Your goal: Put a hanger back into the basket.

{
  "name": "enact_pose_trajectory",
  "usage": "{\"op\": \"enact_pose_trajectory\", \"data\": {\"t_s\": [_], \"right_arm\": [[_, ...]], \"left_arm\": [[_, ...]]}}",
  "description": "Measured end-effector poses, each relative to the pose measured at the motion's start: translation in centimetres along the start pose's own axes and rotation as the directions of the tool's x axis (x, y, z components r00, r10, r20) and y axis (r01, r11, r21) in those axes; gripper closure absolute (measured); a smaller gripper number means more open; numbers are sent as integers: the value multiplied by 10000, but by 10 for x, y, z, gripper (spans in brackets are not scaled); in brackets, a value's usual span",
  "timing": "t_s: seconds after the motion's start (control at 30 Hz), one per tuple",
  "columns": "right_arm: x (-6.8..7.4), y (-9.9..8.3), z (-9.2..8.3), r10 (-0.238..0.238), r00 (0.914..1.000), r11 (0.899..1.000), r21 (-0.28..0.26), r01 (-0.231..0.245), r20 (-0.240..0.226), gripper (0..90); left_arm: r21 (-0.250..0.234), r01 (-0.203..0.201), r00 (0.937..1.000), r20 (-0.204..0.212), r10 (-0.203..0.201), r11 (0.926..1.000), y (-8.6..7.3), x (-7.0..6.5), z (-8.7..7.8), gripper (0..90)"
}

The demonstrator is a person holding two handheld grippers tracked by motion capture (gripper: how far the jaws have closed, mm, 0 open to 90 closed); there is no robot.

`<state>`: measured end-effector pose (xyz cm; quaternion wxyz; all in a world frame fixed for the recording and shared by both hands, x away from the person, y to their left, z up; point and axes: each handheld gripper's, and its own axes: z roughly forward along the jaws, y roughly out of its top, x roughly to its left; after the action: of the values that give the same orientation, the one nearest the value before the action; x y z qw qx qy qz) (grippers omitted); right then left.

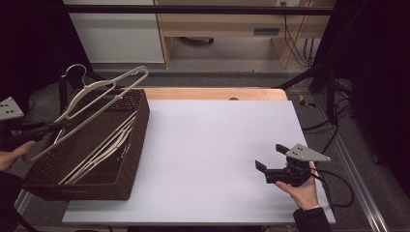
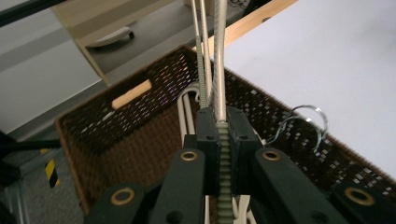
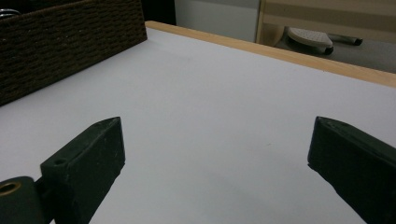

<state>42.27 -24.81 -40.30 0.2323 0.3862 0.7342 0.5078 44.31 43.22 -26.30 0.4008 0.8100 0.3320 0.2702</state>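
At the far left, the left hand-held gripper (image 2: 219,135) is pinching 1 pale hanger (image 1: 99,94) by its ribbed bar. The hanger hangs tilted in the air above the brown basket (image 1: 138,140), with its metal hook (image 1: 75,72) up at the back. It looks light and stiff, but thin and a bit slippery, so the ribbed bar seems the best place to hold. More hangers (image 1: 104,147) lie inside the basket. At the right, the right hand-held gripper (image 1: 271,159) sits spread wide over the white worktop (image 1: 212,145), holding nothing.
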Motion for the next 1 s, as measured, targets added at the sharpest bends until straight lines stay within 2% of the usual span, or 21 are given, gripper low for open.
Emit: {"op": "enact_pose_trajectory", "data": {"t_s": [0.17, 0.4, 0.53, 0.73, 0.83, 0.9, 0.97, 1.0], "right_arm": [[0, 0, 1, -25, 10000, 10000, 30, 25, -6, 42], [0, 0, 1, -24, 10000, 10000, 31, 24, -8, 42], [0, 0, 1, -32, 10000, 10000, 58, 32, -1, 42], [0, 0, 1, -12, 10000, 10000, 47, 12, -3, 42], [0, -1, 2, -55, 10000, 9999, 110, 56, -26, 42], [0, -1, 2, -43, 10000, 9999, 116, 44, -28, 41], [0, -1, 2, -49, 10000, 10000, 84, 49, -11, 41], [0, -1, 2, -45, 10000, 10000, 87, 45, -12, 41]], "left_arm": [[411, 432, 9990, -104, -428, 9982, -19, 7, -1, 851], [884, 547, 9981, -315, -521, 9946, -39, 6, 7, 852], [1242, 392, 9986, -388, -346, 9915, -51, 4, 14, 851], [1168, 211, 9973, -727, -127, 9929, -68, -2, 27, 851], [1231, 121, 9978, -663, -39, 9923, -74, -5, 37, 852], [1442, 95, 9974, -714, 8, 9895, -78, -6, 43, 851], [1853, -80, 9966, -794, 231, 9826, -84, -8, 49, 851], [2050, -33, 9969, -761, 193, 9788, -87, -8, 52, 851]]}}
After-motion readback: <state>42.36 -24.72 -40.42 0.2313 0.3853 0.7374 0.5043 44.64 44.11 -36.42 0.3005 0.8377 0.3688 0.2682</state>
